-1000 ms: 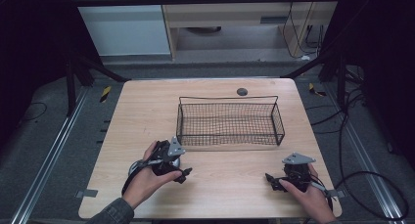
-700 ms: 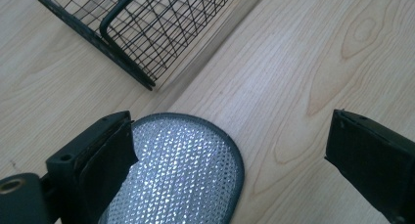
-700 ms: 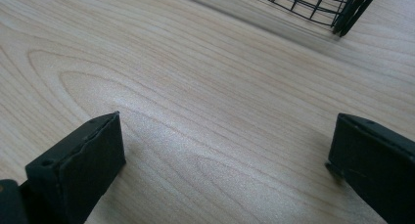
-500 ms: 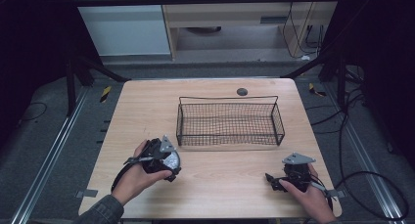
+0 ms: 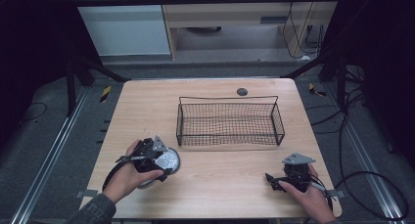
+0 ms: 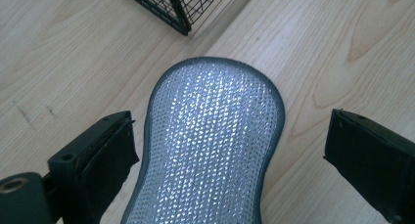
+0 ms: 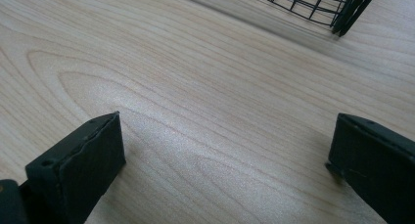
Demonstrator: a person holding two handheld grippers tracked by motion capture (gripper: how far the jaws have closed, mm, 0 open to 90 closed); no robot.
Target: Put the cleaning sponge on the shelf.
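Hovering at lower left of the high view, the left tool [image 5: 164, 160] has just been closing its jaws around a silver mesh scouring pad [image 6: 210, 141] (no label readable), not yet pressing it. The right tool [image 5: 274, 179] rests gaping on the desk [image 5: 225, 185], below the wire basket [image 5: 229, 122].

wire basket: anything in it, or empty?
Empty. In the high view the wire basket shows only bare table wood through its mesh floor; the silver scrub pad lies outside it on the table, by the left gripper.
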